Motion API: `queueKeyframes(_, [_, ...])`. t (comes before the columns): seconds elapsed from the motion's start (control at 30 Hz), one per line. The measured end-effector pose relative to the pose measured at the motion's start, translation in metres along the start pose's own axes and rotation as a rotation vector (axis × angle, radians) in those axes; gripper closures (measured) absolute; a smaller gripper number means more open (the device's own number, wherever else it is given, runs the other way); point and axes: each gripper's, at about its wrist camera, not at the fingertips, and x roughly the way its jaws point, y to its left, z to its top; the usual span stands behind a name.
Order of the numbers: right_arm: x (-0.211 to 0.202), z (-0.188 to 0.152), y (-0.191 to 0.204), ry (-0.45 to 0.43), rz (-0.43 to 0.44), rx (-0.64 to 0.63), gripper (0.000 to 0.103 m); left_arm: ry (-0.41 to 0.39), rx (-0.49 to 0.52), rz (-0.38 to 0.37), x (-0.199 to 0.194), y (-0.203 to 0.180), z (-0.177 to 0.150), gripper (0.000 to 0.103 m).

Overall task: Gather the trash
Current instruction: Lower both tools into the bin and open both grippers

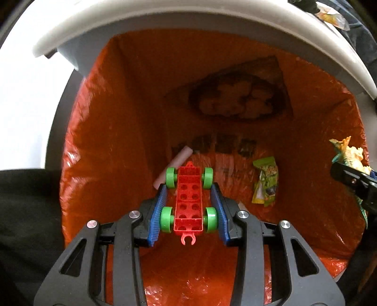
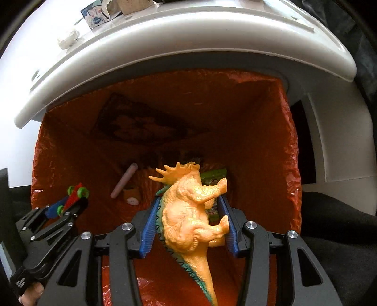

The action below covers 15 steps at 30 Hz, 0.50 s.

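The left hand-held gripper (image 1: 188, 202) hangs over the mouth of the white bin (image 1: 165, 21), its blue pads closed partway onto the green wheels of a red toy car chassis (image 1: 188, 202), which it holds lengthwise between the jaws; the right hand-held gripper (image 2: 188, 221) sits beside it, toward the bin's right wall, and is clamped a little wider on an orange toy dinosaur (image 2: 188, 211), head pointing into the bin and tail trailing back toward the camera. Both toys are above the orange liner bag (image 1: 106, 117), not yet dropped. At the bottom of the liner already lie a pale pink stick (image 1: 175, 162), a green snack wrapper (image 1: 265, 181) and a small round brownish piece (image 2: 132, 196) (hard to identify). So some trash is binned, and I judge releasing these two remains; more litter shows beyond the far rim
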Motion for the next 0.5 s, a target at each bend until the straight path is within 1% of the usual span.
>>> queueKeyframes(0.07, [-0.001,-0.001,0.002,-0.005,-0.005,-0.009,0.054,-0.04,0.004,0.014,-0.007,-0.005,-0.003,0.064])
queueKeyframes(0.1, [-0.001,-0.001,0.003,-0.006,-0.008,-0.012,0.054,-0.05,0.006,0.02,-0.009,-0.006,-0.003,0.058])
queueKeyframes(0.13, [-0.001,-0.001,0.005,-0.009,-0.013,-0.011,0.054,-0.063,0.006,0.033,-0.012,-0.006,-0.001,0.043])
queueKeyframes(0.17, [0.0,0.001,0.008,-0.012,-0.02,-0.008,0.051,-0.076,0.004,0.048,-0.015,-0.005,0.002,0.032])
queueKeyframes(0.2, [-0.001,-0.001,0.008,-0.018,-0.026,-0.002,0.047,-0.096,0.003,0.06,-0.019,-0.005,0.002,0.031])
queueKeyframes(0.23, [-0.003,-0.003,0.005,-0.028,-0.028,0.009,0.041,-0.11,0.004,0.061,-0.021,-0.004,0.003,0.031])
queueKeyframes(0.33, [-0.009,-0.003,0.001,-0.055,-0.023,0.042,0.04,-0.124,0.004,0.06,-0.025,-0.004,0.004,0.029])
queueKeyframes(0.5, [-0.01,-0.006,0.002,-0.054,-0.028,0.046,0.04,-0.1,-0.016,0.06,-0.022,0.0,0.006,0.029])
